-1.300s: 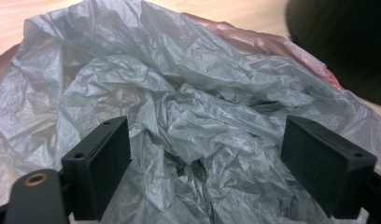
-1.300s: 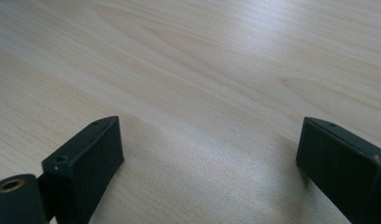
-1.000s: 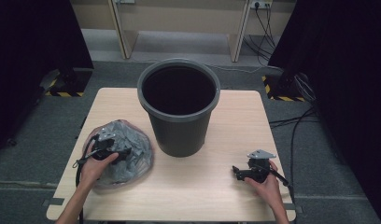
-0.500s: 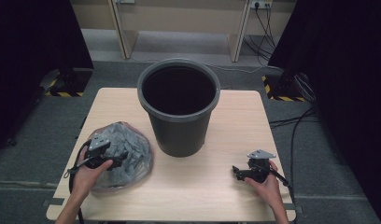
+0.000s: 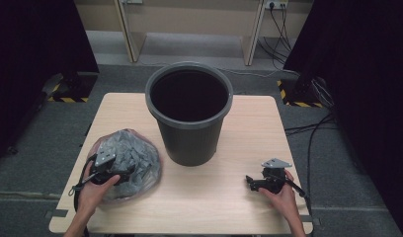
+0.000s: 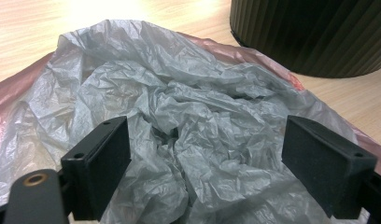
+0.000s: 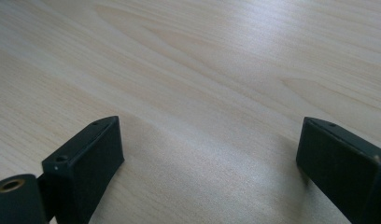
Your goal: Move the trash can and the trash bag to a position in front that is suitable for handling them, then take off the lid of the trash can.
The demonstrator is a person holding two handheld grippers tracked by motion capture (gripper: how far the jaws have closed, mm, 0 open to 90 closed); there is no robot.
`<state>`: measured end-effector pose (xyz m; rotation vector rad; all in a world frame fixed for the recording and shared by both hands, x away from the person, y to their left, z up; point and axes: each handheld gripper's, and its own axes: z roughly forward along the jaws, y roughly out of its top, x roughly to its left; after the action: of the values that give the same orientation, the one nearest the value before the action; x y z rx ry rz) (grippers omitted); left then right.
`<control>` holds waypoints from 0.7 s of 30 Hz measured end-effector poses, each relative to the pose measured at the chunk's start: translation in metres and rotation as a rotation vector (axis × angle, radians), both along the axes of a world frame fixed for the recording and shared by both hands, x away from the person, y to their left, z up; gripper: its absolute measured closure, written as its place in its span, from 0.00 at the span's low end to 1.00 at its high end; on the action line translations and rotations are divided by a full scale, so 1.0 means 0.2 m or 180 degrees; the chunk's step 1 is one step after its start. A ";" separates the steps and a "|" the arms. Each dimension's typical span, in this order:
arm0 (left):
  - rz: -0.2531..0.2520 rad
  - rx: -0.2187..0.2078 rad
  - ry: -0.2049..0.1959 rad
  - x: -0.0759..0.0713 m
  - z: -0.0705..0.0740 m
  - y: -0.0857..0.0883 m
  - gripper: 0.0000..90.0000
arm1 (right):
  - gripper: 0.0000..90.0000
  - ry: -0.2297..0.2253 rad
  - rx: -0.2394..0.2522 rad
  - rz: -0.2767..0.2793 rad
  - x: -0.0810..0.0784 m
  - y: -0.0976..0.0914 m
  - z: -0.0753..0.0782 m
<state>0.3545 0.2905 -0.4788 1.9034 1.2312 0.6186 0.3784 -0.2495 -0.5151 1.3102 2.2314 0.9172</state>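
Note:
A crumpled grey plastic bag with a pinkish see-through edge lies on the table's near left. My left gripper rests over its near side, held by a hand. In the left gripper view the bag fills the space ahead, and the left gripper stands open with the crinkled film between its jaws, not pinched. A dark grey ribbed bin stands upright mid-table, empty as far as I can see. My right gripper sits open near the front right, over bare wood.
The bin's wall rises just beyond the bag at the upper right of the left gripper view. The light wooden table has bare room between bin and right gripper. Cables and dark curtains lie beyond the table.
My left gripper has drawn back slightly toward the near left edge of the bag. The right gripper and the bin have not moved.

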 end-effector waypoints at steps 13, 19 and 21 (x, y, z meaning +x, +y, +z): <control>-0.0051 -0.0126 -0.0264 -0.10 0.11 -0.02 0.17 | 0.08 0.0006 0.0007 -0.0006 0.00 0.00 0.00; -0.0165 -0.0189 -0.0322 -0.18 0.15 -0.05 0.17 | 0.20 0.0077 0.0062 -0.0004 0.01 -0.01 0.04; -0.0187 -0.0172 -0.0353 -0.22 0.15 -0.06 0.17 | 0.19 -0.0023 0.0079 -0.0024 0.02 -0.01 0.09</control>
<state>0.3112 0.2781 -0.4490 1.8288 1.1074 0.6444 0.3819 -0.2513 -0.4971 1.3234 2.2149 0.9481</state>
